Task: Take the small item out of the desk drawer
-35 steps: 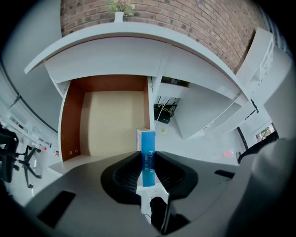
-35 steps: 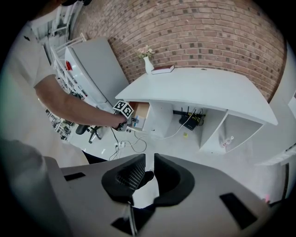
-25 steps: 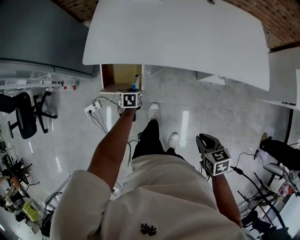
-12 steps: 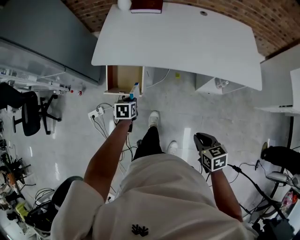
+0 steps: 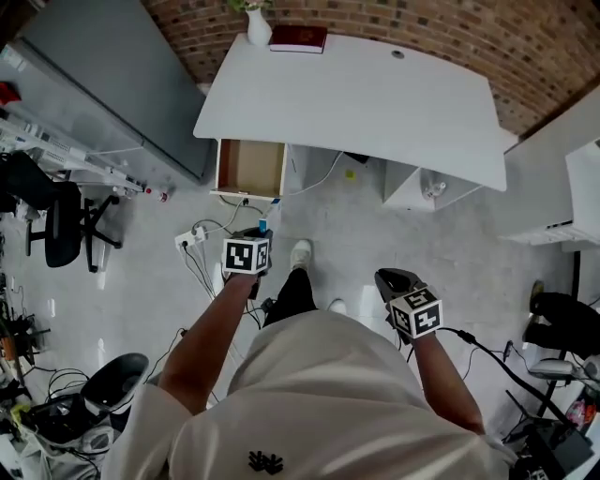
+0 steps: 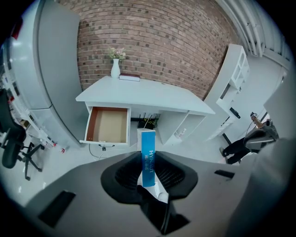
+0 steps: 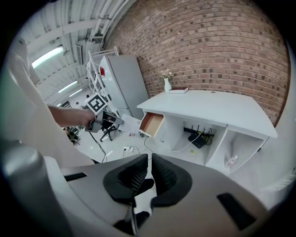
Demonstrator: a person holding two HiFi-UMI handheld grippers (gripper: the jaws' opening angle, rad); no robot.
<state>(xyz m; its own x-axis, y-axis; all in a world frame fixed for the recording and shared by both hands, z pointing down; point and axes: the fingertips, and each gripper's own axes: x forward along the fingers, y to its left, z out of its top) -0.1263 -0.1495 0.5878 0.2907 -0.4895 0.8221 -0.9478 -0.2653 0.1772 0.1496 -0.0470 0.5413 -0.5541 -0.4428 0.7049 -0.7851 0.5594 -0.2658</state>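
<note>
My left gripper [image 5: 257,234] is shut on a small blue and white box [image 6: 148,155], which stands upright between the pads. It hangs over the floor, a little in front of the open desk drawer [image 5: 250,169]. The drawer [image 6: 107,126] shows a bare brown bottom with nothing in it. It hangs under the left end of the white desk [image 5: 356,94]. My right gripper [image 5: 392,279] is low at my right side, its jaws [image 7: 150,169] together with nothing between them. In the right gripper view the left gripper [image 7: 108,120] shows at the left.
A white vase [image 5: 259,26] and a dark red book [image 5: 298,38] stand at the desk's back edge. A power strip with cables [image 5: 192,234] lies on the floor below the drawer. A grey cabinet [image 5: 112,75] and an office chair [image 5: 52,211] stand at the left, and a white shelf unit [image 5: 581,187] at the right.
The person has stepped back from the desk. My left gripper has come away from the drawer with the box in it. The drawer stays open. The right gripper has kept its place at the side.
</note>
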